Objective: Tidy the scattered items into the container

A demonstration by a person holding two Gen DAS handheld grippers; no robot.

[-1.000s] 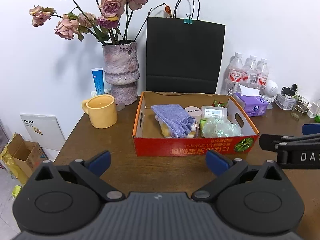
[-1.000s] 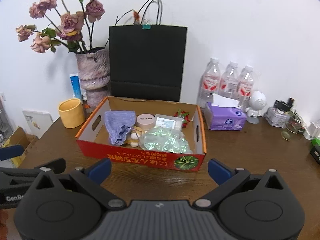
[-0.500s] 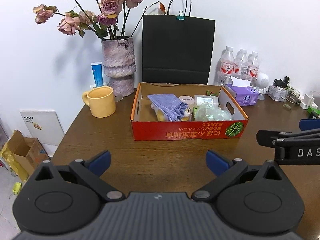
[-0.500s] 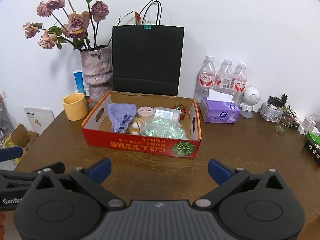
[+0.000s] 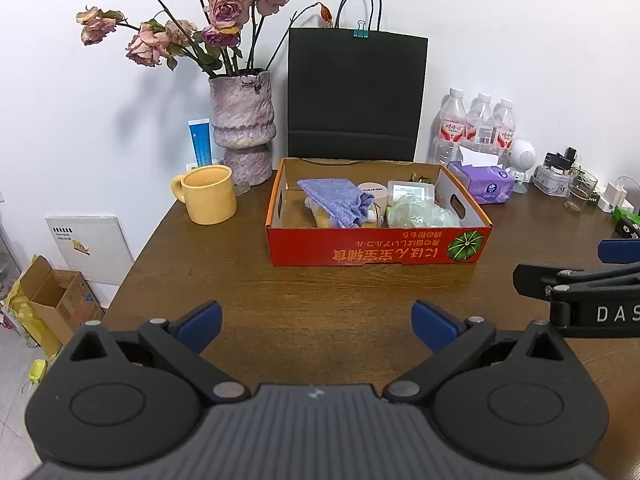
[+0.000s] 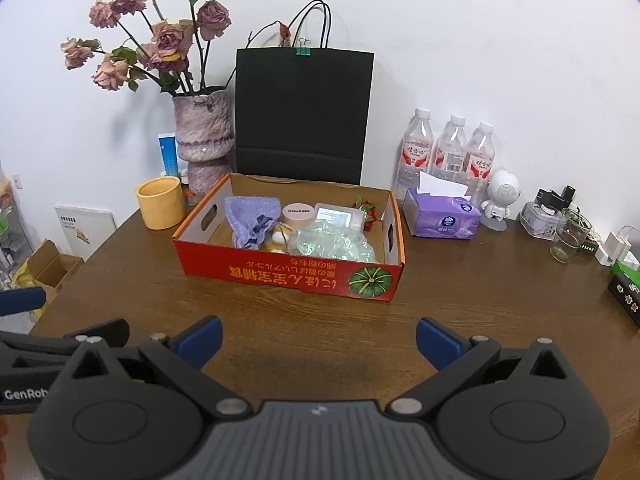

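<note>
Well back from the red cardboard box (image 5: pixel 376 246), which is set mid-table and filled with a purple cloth (image 5: pixel 338 202), both the left gripper (image 5: pixel 316 320) and right gripper (image 6: pixel 318 336) are held spread and empty over bare table (image 5: pixel 320 292).

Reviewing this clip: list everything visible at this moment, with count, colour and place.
cardboard box: 1, red outside, table centre
cloth: 1, lavender, in box, left part
round tub: 1, pinkish, in box, middle
flat case: 1, pale, in box, rear
plastic bag: 1, greenish clear, in box, front right
mug: 1, yellow, left of box
vase: 1, mauve, with dried roses, behind mug
paper bag: 1, black, behind box
water bottles: 3, clear, right rear
tissue pack: 1, purple, right of box
glass: 1, clear, far right
table: 1, brown wood
left gripper: open, empty
right gripper: open, empty
</note>
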